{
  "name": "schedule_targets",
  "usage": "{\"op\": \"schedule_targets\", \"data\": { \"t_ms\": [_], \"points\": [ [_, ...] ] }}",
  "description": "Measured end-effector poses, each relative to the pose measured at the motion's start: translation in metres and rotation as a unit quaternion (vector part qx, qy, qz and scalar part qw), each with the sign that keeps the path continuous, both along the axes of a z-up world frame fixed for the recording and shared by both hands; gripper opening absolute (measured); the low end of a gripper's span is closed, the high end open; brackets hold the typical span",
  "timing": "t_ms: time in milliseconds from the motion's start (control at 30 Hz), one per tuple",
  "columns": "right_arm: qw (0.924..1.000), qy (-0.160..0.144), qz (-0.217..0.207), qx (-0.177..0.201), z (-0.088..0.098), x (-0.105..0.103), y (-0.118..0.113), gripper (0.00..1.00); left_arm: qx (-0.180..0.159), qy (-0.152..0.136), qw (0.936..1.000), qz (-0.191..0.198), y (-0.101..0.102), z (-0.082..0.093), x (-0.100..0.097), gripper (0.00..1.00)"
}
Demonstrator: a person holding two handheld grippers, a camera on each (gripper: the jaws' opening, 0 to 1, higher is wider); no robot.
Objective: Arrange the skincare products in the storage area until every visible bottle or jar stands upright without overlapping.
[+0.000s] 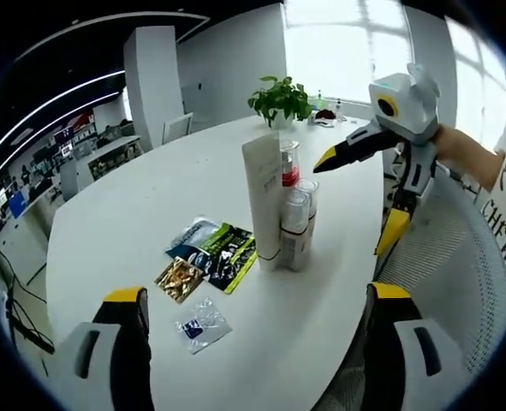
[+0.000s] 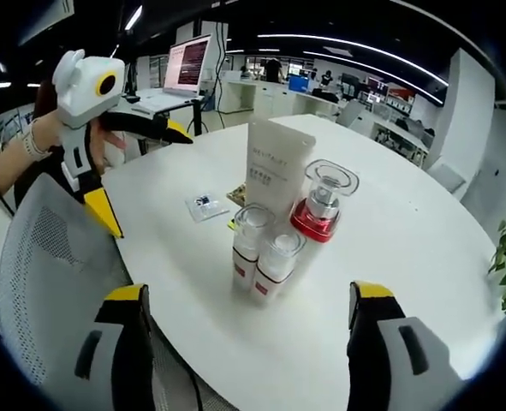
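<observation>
Looked almost done: tube (image 1: 262, 199), pump bottle (image 2: 323, 204) and two small bottles (image 2: 265, 253) stood upright in a tight cluster at frame centre on the surface (image 1: 150, 205), touching or nearly so, none lying over another. Counted one tube, one pump bottle, two small bottles. Counted about four flat sachets (image 1: 208, 257) beside them at lower left of centre, some overlapping. Left gripper (image 1: 257, 312) and right gripper (image 2: 248, 308) both spread wide, fingers released, grasping nothing, well apart from the cluster.
</observation>
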State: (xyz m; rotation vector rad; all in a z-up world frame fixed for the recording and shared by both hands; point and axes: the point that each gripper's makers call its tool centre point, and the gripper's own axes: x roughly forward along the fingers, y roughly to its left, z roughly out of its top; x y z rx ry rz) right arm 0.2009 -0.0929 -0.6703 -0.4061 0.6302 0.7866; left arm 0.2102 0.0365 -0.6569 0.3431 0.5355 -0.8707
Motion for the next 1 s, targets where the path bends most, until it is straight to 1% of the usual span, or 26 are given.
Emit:
{"op": "schedule_targets", "data": {
  "t_ms": [133, 167, 233, 300, 367, 467, 533, 600, 767, 867, 1000],
  "points": [
    [1.0000, 0.006, 0.000, 0.006, 0.000, 0.000, -0.001, 0.91, 0.001, 0.002, 1.0000, -0.002, -0.002, -0.002, 0.001, 0.99],
    [0.9999, 0.008, 0.000, 0.008, 0.000, 0.000, -0.002, 0.89, 0.001, 0.004, 1.0000, -0.001, -0.002, -0.002, 0.001, 0.99],
    [0.9997, 0.013, -0.002, 0.019, 0.001, 0.000, -0.003, 0.86, 0.001, 0.005, 1.0000, -0.001, -0.003, -0.002, 0.002, 0.99],
    [0.9995, 0.022, -0.001, 0.024, 0.000, -0.001, -0.004, 0.83, 0.001, 0.000, 1.0000, 0.001, -0.003, -0.001, 0.003, 0.99],
    [0.9994, 0.025, 0.000, 0.024, -0.002, 0.000, -0.007, 0.81, -0.002, -0.005, 1.0000, 0.003, -0.003, 0.000, 0.006, 0.99],
    [0.9990, 0.036, 0.000, 0.029, -0.005, 0.000, -0.012, 0.75, -0.004, 0.000, 1.0000, 0.006, -0.002, -0.002, 0.008, 0.99],
    [0.9986, 0.044, 0.000, 0.028, -0.007, 0.000, -0.015, 0.75, -0.004, 0.000, 1.0000, 0.007, -0.001, -0.003, 0.010, 0.99],
    [0.9986, 0.045, -0.002, 0.028, -0.007, 0.001, -0.018, 0.72, -0.008, 0.003, 0.9999, 0.008, 0.000, -0.004, 0.013, 0.98],
    [0.9979, 0.054, -0.015, 0.033, -0.007, 0.011, -0.034, 0.68, -0.013, 0.003, 0.9998, 0.012, 0.002, -0.007, 0.019, 0.97],
    [0.9977, 0.051, -0.029, 0.032, -0.002, 0.021, -0.048, 0.64, -0.015, 0.004, 0.9997, 0.018, 0.004, -0.009, 0.025, 0.97],
    [0.9974, 0.048, -0.044, 0.032, 0.002, 0.032, -0.061, 0.62, -0.018, 0.007, 0.9996, 0.021, 0.005, -0.010, 0.028, 0.96]
  ]
}}
